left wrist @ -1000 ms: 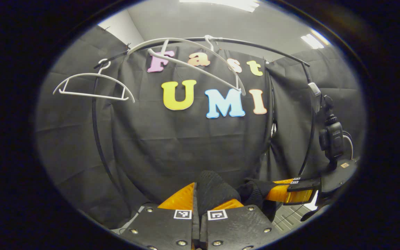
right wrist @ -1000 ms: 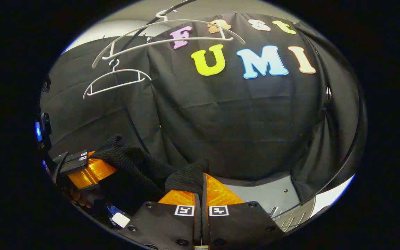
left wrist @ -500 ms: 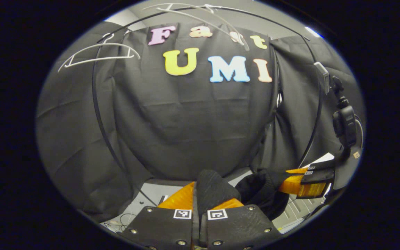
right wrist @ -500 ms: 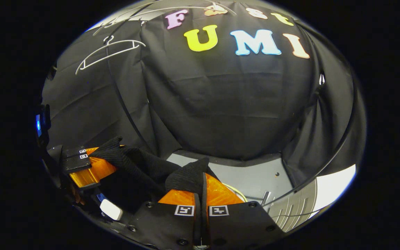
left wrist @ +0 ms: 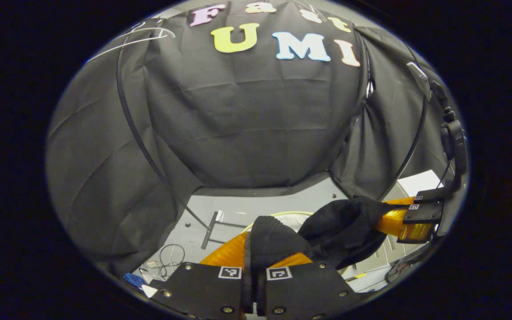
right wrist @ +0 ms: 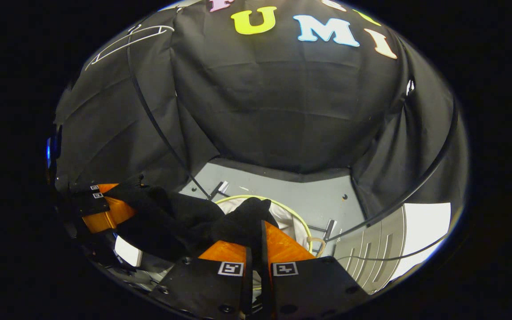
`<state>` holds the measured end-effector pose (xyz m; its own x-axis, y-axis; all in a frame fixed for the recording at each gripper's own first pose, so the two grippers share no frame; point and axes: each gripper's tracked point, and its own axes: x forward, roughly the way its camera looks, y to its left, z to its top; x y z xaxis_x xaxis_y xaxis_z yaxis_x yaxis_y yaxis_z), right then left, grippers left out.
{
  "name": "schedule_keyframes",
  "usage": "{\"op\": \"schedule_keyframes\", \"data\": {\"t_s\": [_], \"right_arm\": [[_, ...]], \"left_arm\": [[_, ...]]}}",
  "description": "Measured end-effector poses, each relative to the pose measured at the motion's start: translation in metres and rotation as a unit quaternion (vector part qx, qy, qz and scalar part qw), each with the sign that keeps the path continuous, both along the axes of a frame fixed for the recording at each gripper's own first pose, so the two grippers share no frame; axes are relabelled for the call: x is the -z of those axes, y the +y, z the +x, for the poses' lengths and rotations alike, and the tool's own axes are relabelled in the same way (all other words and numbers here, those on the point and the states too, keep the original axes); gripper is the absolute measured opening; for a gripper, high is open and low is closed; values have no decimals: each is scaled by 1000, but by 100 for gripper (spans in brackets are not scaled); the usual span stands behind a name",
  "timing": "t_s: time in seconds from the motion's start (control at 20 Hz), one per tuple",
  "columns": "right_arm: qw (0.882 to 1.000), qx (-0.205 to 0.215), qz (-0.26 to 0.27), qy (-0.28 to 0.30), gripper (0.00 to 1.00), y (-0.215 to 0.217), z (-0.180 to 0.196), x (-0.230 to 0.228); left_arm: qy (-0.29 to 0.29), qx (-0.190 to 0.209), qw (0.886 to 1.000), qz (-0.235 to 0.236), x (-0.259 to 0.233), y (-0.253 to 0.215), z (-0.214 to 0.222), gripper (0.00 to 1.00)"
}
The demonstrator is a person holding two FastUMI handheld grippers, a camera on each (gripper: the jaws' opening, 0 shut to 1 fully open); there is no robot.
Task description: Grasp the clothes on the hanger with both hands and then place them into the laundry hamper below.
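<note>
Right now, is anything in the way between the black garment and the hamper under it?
Nothing visible is. The black garment hangs between the left tool and the right tool, both shut on it, and the hamper opens just below it.

Both grippers tilted down, L gripper [left wrist: 256, 242] & R gripper [right wrist: 256, 235] each clamped on cloth.
</note>
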<state>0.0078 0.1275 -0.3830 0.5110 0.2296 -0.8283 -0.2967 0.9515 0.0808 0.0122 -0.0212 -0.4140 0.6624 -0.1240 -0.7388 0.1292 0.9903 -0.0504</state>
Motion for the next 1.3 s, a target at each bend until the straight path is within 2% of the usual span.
{"op": "schedule_keyframes", "data": {"t_s": [0.15, 0.2, 0.25, 0.35, 0.4, 0.55, 0.85, 0.9, 0.95, 1.3], "right_arm": [[1000, 4, -12, 9, 14, -1, -7, 6], [1000, 3, -16, 13, 20, -1, -8, 7], [1000, 3, -15, 14, 22, -3, -9, 8], [1000, 5, -9, 1, 42, -2, -5, -2], [1000, 5, -11, -5, 57, -1, -1, -6], [1000, 4, -17, -20, 100, -2, 1, -8], [999, 26, -4, -46, 100, -3, 5, -33], [998, 30, -2, -53, 96, -4, 7, -41], [997, 37, 2, -64, 100, -5, 8, -51], [983, 77, 18, -166, 99, -19, 20, -151]], "left_arm": [[18, 1, 1000, 6, 7, 3, -3, 5], [21, 2, 1000, 4, 7, 2, -3, 9], [25, 5, 1000, 3, 8, 0, -3, 29], [23, 4, 1000, 8, 9, 1, -2, 70], [15, 1, 1000, 11, 8, 6, 1, 91], [-5, -1, 1000, 12, -3, 10, 3, 93], [-39, 6, 999, 21, -36, 12, 9, 93], [-47, 6, 999, 21, -44, 14, 11, 93], [-59, 5, 998, 19, -53, 16, 12, 92], [-143, 6, 990, -17, -151, 24, 20, 93]]}}
